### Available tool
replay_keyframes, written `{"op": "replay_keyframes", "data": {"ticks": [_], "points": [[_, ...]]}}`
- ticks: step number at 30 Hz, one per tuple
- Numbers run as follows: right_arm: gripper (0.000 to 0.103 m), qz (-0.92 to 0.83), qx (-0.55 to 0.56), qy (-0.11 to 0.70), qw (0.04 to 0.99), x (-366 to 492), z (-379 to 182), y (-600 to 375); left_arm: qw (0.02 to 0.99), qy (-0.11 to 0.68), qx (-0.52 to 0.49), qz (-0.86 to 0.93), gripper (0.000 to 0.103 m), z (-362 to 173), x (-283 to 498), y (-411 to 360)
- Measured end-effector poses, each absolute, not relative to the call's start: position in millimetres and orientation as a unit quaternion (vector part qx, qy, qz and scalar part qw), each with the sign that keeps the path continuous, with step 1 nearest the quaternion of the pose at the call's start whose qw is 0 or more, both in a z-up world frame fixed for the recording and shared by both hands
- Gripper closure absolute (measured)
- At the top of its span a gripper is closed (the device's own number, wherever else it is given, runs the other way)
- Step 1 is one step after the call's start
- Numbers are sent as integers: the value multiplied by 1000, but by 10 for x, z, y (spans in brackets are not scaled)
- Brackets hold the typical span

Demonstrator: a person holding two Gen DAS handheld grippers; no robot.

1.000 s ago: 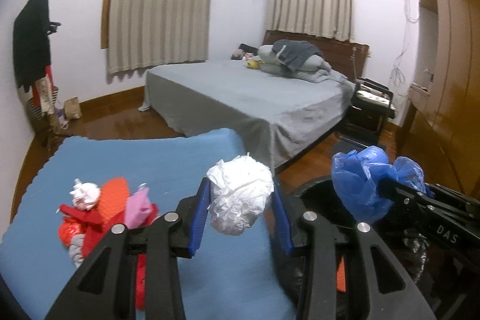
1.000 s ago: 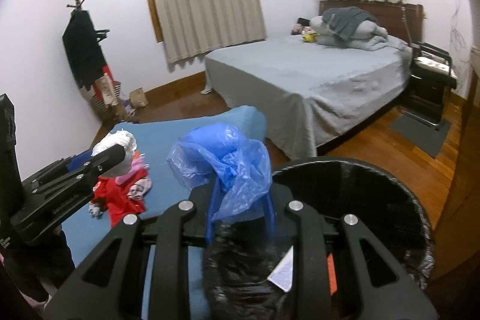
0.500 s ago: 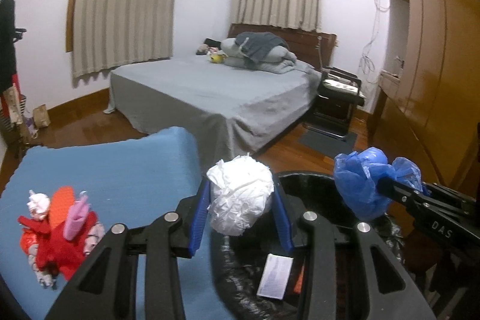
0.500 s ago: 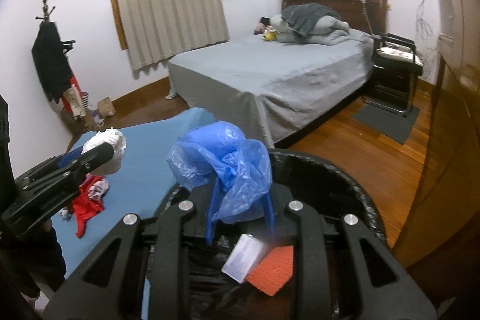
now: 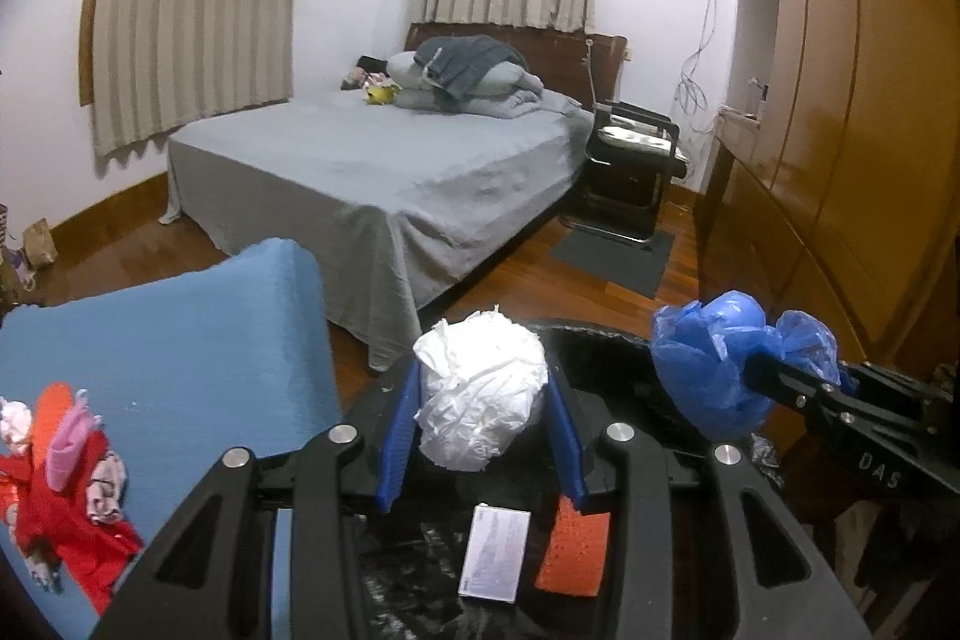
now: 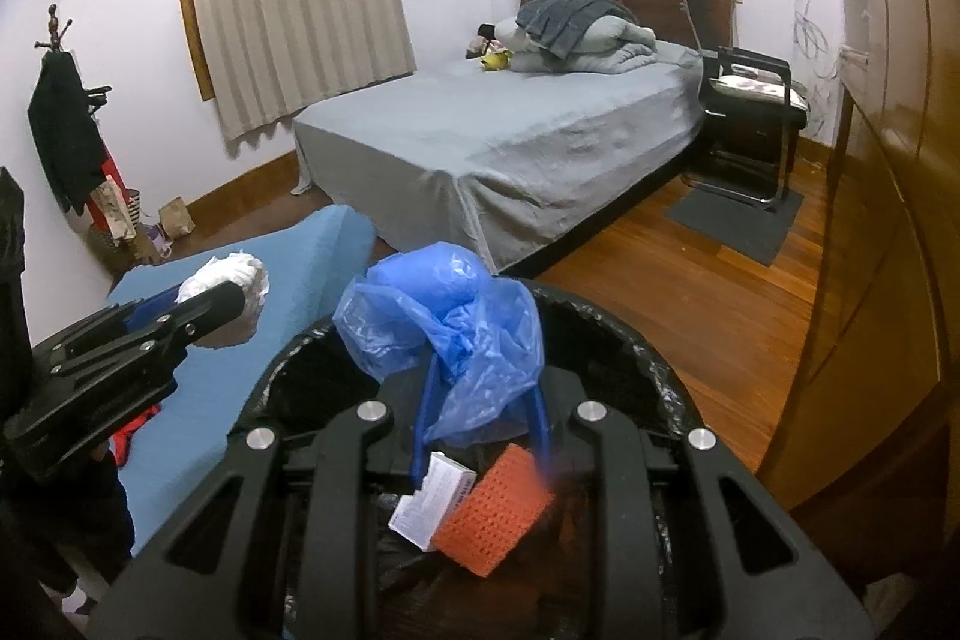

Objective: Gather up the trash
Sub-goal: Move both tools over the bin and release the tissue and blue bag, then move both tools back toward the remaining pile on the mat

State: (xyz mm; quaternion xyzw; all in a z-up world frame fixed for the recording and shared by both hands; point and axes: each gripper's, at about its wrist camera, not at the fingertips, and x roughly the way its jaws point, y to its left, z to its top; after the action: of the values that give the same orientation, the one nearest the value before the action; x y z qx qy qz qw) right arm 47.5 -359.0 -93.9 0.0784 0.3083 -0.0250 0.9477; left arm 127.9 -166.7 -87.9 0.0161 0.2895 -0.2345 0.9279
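A: Left wrist view first. Left gripper [image 5: 480,436] low in the centre of the frame, blue pads pinching a crumpled white paper wad [image 5: 480,394] from both sides. Directly beneath, the black-lined round trash bin [image 5: 606,340], already holding a small white printed card [image 5: 495,553] and an orange perforated pad [image 5: 573,550] at bottom centre.

B: Advice for the drop?

A: Probably best to keep the wad over the bin's mouth, well inside the rim, then spread the pads fully; light paper, likely to cling or drift. At the right edge, right gripper [image 5: 762,370] closed on a crinkled translucent blue plastic bag [image 5: 708,370]. At lower left, a heap of red, orange and pink scraps [image 5: 60,466] lying on the blue cloth-covered surface [image 5: 180,352]. Looks like more to collect.

B: Right wrist view?

A: Right gripper [image 6: 480,436] at centre, pads nipping the lower folds of the blue bag [image 6: 444,328], most of it billowing above the fingers. Hangs over the bin [image 6: 600,316]. Better released low, since thin film may float past the rim. Left gripper [image 6: 228,304] at mid-left with the white wad [image 6: 228,274], just outside the bin's left rim from this angle.
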Motion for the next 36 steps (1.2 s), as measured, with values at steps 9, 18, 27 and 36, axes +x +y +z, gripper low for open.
{"op": "replay_keyframes", "data": {"ticks": [9,18,27,36], "points": [[78,-42,89,322,942,469,-1057,-3749,919,304,22,-249,63,-984,1343,-1852],[55,-57,86,325,940,470,-1123,-3783,916,308,15,-256,44,-980,1424,-1902],[7,-57,100,297,948,410,-985,-3729,940,274,9,-202,17,-753,1434,-1550],[6,-15,87,289,953,517,-831,-3350,958,254,12,-136,12,-625,1325,-994]]}}
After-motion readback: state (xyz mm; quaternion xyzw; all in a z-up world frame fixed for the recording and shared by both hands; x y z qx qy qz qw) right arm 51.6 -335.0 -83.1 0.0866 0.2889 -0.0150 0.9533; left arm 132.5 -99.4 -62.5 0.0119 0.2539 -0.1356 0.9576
